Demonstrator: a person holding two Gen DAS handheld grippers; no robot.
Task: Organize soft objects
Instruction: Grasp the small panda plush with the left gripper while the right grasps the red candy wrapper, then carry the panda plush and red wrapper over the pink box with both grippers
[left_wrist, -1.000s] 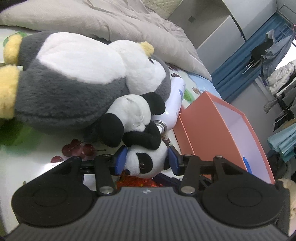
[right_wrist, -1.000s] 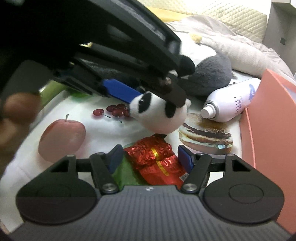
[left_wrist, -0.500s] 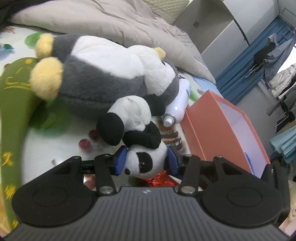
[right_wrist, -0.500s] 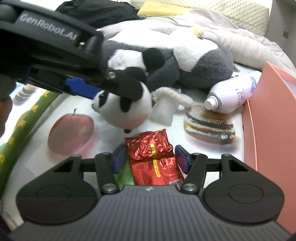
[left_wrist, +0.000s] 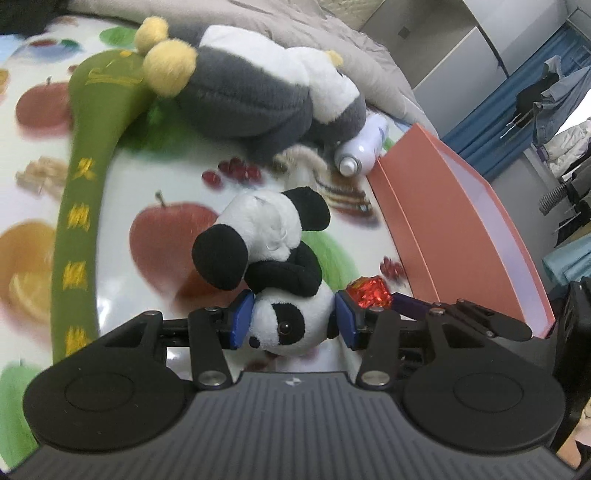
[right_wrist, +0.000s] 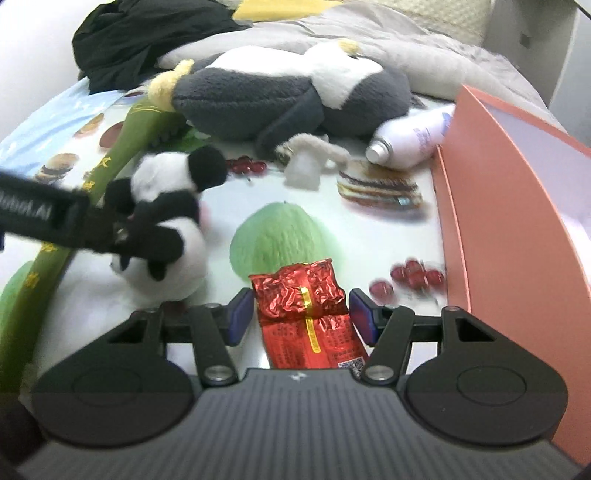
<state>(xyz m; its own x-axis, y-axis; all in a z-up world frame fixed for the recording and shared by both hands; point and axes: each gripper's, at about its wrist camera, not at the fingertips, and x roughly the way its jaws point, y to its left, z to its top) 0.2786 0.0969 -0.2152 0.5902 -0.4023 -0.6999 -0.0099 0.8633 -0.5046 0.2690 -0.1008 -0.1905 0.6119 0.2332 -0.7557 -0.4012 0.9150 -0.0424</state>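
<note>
My left gripper (left_wrist: 293, 319) is shut on the head of a small panda plush (left_wrist: 266, 236), which hangs above the fruit-print sheet; the right wrist view shows the panda (right_wrist: 166, 254) at the left, held off the sheet. My right gripper (right_wrist: 301, 314) is shut on a crinkled red foil packet (right_wrist: 299, 291), its blue pads against both edges. The packet (left_wrist: 369, 293) also peeks out just right of the panda in the left wrist view. A big grey-and-white penguin plush (right_wrist: 288, 96) lies behind, with a long green plush stick (left_wrist: 81, 184) under its yellow feet.
A salmon-pink open box (right_wrist: 498, 203) stands along the right side. A white spray bottle (right_wrist: 410, 136) lies against its corner, and a small white fuzzy item (right_wrist: 306, 166) sits near it. A grey duvet (left_wrist: 295, 22) and black clothing (right_wrist: 140, 37) lie at the back.
The left gripper has carried the panda leftward and away from the penguin. The right gripper's jaws narrowed onto the red packet and drew back with it.
</note>
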